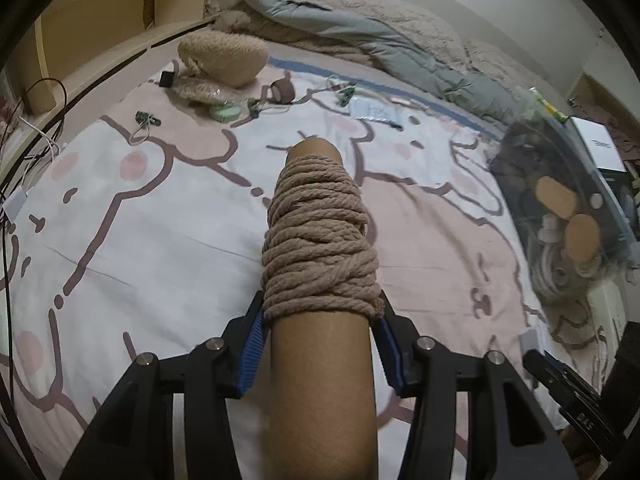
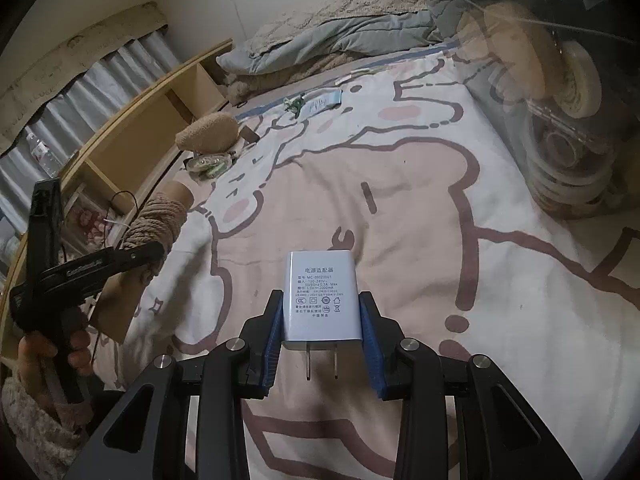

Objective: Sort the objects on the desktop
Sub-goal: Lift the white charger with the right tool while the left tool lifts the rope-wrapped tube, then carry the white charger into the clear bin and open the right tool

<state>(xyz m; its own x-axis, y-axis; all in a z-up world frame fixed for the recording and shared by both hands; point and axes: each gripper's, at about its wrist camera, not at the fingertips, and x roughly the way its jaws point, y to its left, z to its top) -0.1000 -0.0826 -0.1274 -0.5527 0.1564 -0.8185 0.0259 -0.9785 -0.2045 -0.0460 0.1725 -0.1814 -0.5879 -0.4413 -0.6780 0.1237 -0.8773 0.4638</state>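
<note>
My left gripper (image 1: 322, 312) is shut on a brown cardboard tube wound with beige rope (image 1: 320, 240), its blue pads pressing the tube just below the rope. It hangs above the pink-and-white cartoon bedsheet (image 1: 140, 220). In the right wrist view the same rope tube (image 2: 158, 216) shows at the left, with a person's hand (image 2: 52, 356) on the gripper handle. My right gripper (image 2: 320, 300) is shut on a white power adapter (image 2: 320, 292), label up and two prongs pointing back at the camera.
A clear plastic container (image 1: 560, 208) (image 2: 560, 128) with tape rolls and cables sits at the right edge of the bed. A beige plush toy (image 1: 224, 58), a brown tape roll (image 1: 282, 92), a green roll (image 1: 226, 112), small clips and a flat packet (image 1: 374, 112) lie far back. Wooden shelves (image 1: 120, 12) stand left.
</note>
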